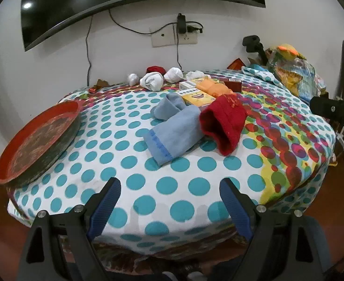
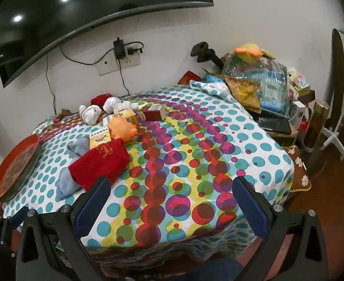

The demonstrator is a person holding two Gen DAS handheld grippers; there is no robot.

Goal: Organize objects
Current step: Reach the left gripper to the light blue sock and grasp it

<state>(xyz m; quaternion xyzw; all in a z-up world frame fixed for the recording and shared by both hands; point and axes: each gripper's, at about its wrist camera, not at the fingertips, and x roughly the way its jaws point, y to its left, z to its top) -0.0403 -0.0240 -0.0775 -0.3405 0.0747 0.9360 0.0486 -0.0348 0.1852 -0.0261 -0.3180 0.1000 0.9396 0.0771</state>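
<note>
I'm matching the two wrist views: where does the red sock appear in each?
Left wrist: red sock right of centre, overlapping the light blue sock.
Right wrist: red sock left of centre, above the left finger.
Shared landmark: red round tray at the table's left edge.

Yellow box [image 1: 196, 97] partly hidden under red sock [image 1: 222, 123].

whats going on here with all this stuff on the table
A person holds a gripper in each hand over a table with a polka-dot cloth, about to tidy it. Both the left hand-held gripper and the right hand-held gripper are open and hold nothing. Ahead lie a light blue sock and a red sock, touching, with small boxes and rolled white socks behind. A round red tray sits at the left edge.
</note>
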